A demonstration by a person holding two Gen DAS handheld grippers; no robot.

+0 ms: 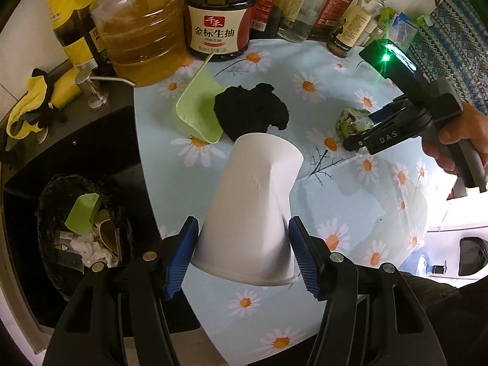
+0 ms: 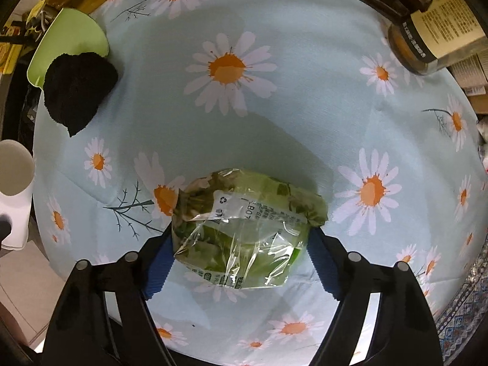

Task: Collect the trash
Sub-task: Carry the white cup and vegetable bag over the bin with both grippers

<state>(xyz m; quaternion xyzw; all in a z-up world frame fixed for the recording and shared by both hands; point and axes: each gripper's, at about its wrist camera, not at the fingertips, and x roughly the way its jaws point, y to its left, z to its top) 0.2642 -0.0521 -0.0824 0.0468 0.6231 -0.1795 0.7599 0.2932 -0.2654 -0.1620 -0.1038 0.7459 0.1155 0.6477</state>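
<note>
Left gripper (image 1: 242, 256) clamped across the white paper cup (image 1: 248, 207), long axis running forward from the jaws, trash bin (image 1: 55, 201) low to the left. Right gripper (image 2: 241, 262) seemingly closed on the crumpled green wrapper (image 2: 244, 225) on the daisy tablecloth (image 2: 305, 106); pad contact mostly hidden behind the film.

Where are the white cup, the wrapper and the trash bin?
white cup (image 1: 250, 210), left wrist view, on its side wall.
wrapper (image 2: 247, 228), right wrist view, on its clear middle.
trash bin (image 1: 52, 192), left wrist view, on its rim.
</note>
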